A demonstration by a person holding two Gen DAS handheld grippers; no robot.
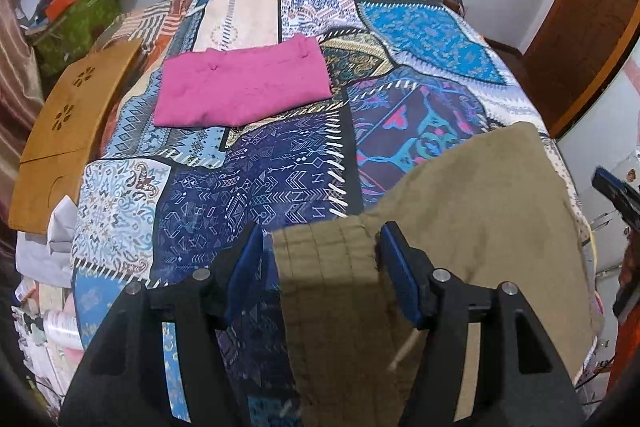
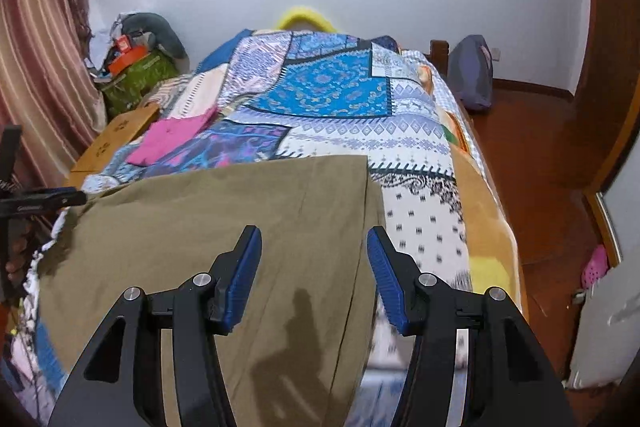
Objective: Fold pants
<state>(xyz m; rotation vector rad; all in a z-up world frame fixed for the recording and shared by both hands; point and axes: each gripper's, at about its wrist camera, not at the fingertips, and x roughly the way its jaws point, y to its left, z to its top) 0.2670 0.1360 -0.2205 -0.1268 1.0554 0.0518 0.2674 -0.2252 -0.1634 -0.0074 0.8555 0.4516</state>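
Olive-khaki pants (image 1: 480, 211) lie spread on the patchwork bedspread (image 1: 248, 187) at the bed's near end. My left gripper (image 1: 320, 239) is open, its blue pads on either side of the pants' waistband (image 1: 328, 267), not closed on it. My right gripper (image 2: 314, 243) is open above the pants (image 2: 224, 219), near their straight right edge, holding nothing. The other gripper's tip shows at the far right of the left wrist view (image 1: 616, 191).
A folded pink garment (image 1: 244, 87) lies further up the bed, also in the right wrist view (image 2: 172, 139). A wooden lap tray (image 1: 68, 131) sits at the bed's left edge. Clutter and a green bag (image 2: 136, 79) stand by the curtain. Wooden floor (image 2: 532, 155) runs along the right.
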